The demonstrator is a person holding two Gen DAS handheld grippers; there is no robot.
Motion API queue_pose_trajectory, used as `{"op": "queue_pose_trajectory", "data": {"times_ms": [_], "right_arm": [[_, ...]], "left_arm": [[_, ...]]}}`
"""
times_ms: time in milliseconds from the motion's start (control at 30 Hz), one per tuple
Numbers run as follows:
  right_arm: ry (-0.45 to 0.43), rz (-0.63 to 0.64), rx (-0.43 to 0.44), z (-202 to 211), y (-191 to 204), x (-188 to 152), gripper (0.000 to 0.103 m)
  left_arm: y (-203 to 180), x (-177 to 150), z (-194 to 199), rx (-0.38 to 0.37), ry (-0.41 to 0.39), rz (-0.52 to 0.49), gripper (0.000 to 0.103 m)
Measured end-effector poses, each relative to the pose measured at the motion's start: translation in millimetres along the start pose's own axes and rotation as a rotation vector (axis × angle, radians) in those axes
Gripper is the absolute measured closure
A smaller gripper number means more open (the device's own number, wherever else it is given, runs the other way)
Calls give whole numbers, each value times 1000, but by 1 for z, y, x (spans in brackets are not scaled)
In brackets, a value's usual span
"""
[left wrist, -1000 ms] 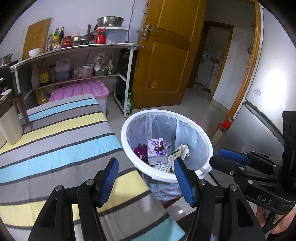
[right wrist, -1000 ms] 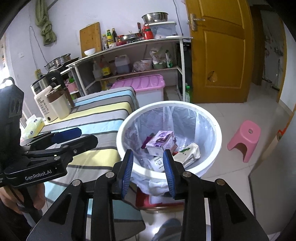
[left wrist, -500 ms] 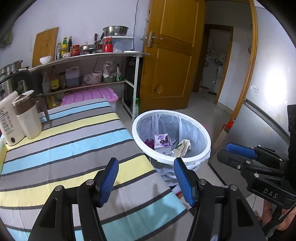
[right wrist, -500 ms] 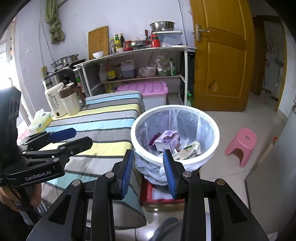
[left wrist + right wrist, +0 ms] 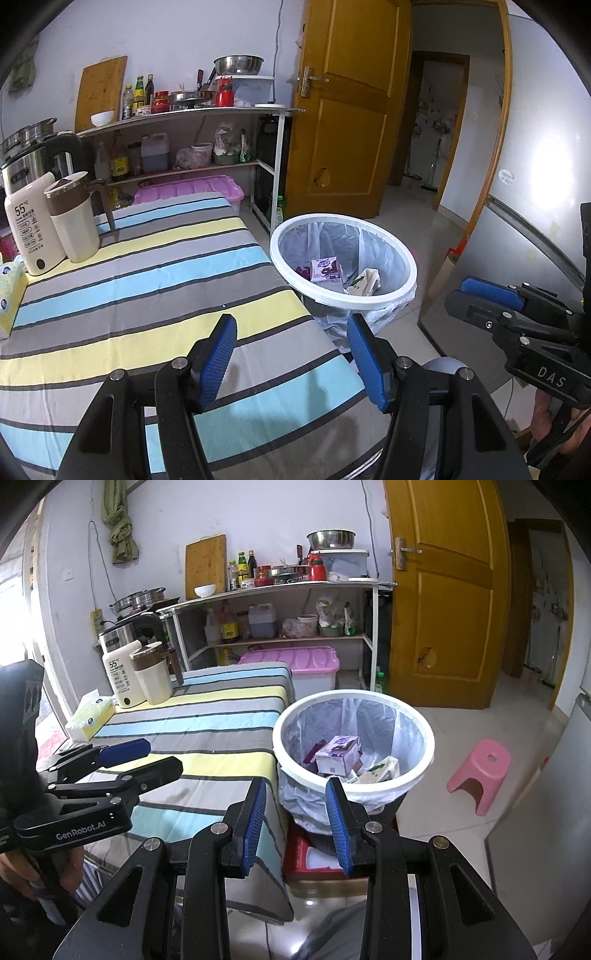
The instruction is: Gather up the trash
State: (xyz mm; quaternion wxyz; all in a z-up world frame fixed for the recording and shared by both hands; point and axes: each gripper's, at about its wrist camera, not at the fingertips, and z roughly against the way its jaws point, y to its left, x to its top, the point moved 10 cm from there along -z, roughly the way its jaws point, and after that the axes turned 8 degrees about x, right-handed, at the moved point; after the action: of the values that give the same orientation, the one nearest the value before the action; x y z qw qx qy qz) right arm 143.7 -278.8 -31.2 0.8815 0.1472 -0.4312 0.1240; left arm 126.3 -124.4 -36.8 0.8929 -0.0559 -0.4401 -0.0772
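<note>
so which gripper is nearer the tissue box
Left. The left gripper hangs over the table's near end, on the tissue box's side; the right gripper is off the table edge, by the bin.

"55" stands on the white dispenser (image 5: 31, 229). "GenRobot.AI" is printed on the left gripper (image 5: 122, 760), seen from the right wrist; "DAS" on the right gripper (image 5: 484, 295), seen from the left wrist.

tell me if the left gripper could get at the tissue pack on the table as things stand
Probably yes. The left gripper has open, empty jaws over the striped table, and the tissue pack lies at the table's far left edge with only bare cloth between. The kettles stand behind it, not in the way.
</note>
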Motion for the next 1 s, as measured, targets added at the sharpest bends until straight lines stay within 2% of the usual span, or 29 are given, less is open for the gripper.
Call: {"op": "queue_pose_trajectory", "data": {"times_ms": [1000], "right_arm": [[1,0,1,2,0,-1,68]], "left_arm": [[2,-1,6,11,-10,-10,41]]}}
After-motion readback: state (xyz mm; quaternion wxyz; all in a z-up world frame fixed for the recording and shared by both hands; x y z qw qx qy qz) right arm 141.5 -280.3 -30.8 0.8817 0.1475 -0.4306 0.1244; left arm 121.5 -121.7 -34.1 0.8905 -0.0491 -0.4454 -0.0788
